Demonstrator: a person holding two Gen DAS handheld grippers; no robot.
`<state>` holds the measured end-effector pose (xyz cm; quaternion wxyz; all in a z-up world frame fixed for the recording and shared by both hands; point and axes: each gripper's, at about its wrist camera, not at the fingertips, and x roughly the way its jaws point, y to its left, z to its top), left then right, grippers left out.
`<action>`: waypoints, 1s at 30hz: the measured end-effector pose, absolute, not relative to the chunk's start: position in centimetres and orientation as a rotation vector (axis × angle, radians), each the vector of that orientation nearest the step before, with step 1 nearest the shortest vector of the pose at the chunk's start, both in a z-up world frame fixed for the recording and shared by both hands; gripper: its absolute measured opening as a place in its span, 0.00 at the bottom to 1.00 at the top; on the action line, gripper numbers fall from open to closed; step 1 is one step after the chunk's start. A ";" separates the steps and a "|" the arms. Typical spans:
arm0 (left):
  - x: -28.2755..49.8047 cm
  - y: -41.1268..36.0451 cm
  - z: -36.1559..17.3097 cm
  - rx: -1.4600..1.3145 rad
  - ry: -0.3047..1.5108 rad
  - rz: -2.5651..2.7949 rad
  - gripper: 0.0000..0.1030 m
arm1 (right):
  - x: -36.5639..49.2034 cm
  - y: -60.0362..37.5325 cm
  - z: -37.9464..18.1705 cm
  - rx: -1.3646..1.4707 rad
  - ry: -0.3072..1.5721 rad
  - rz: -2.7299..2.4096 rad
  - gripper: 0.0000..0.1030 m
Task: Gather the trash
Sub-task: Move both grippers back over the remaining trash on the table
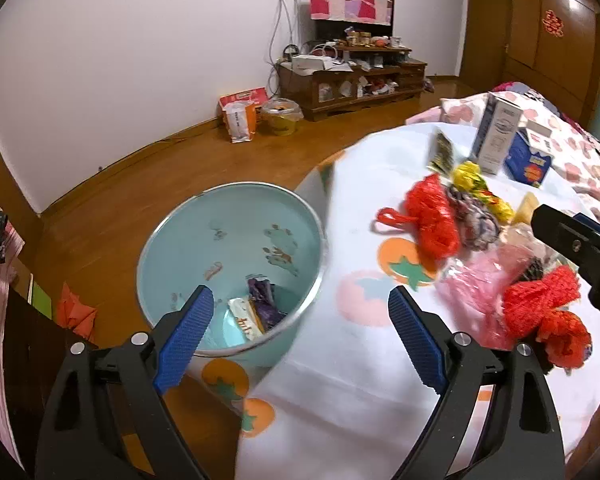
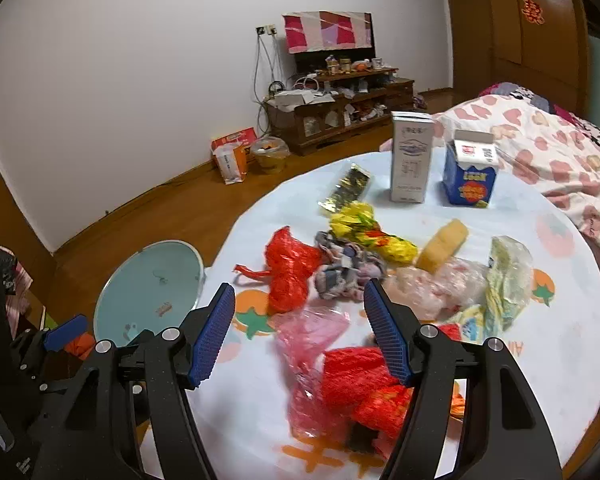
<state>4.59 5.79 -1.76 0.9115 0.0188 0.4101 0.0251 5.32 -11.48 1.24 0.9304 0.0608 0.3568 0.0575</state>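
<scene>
The left tool [image 1: 300, 316] is wide apart and grips nothing. It hangs over the rim of the blue bin [image 1: 180, 236], which sits on the floor just beside the round surface [image 2: 540, 360]. 2 wrappers [image 1: 256, 312] lie in the bin.

The right tool [image 2: 300, 336] is also let go and bare, over the trash pile. In its view, a red net [image 2: 356, 376] lies at 6 o'clock, a red bag [image 2: 288, 272] at 12, and 2 cartons [image 2: 412, 160] stand far back.

Fruit-print table [image 2: 540, 320], crumpled wrappers [image 2: 288, 276], two cartons [image 2: 410, 160]
</scene>
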 end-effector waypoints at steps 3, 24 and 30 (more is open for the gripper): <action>4.3 4.8 -1.6 0.058 0.843 0.040 0.85 | 5.0 -12.1 1.2 0.129 0.729 0.109 0.65; 3.3 0.0 -1.8 0.107 0.872 -0.036 0.85 | 2.4 -19.0 -0.1 0.173 0.745 0.011 0.65; 3.2 -1.0 -2.8 0.111 0.895 -0.053 0.85 | 0.8 -22.4 -1.2 0.183 0.763 -0.027 0.64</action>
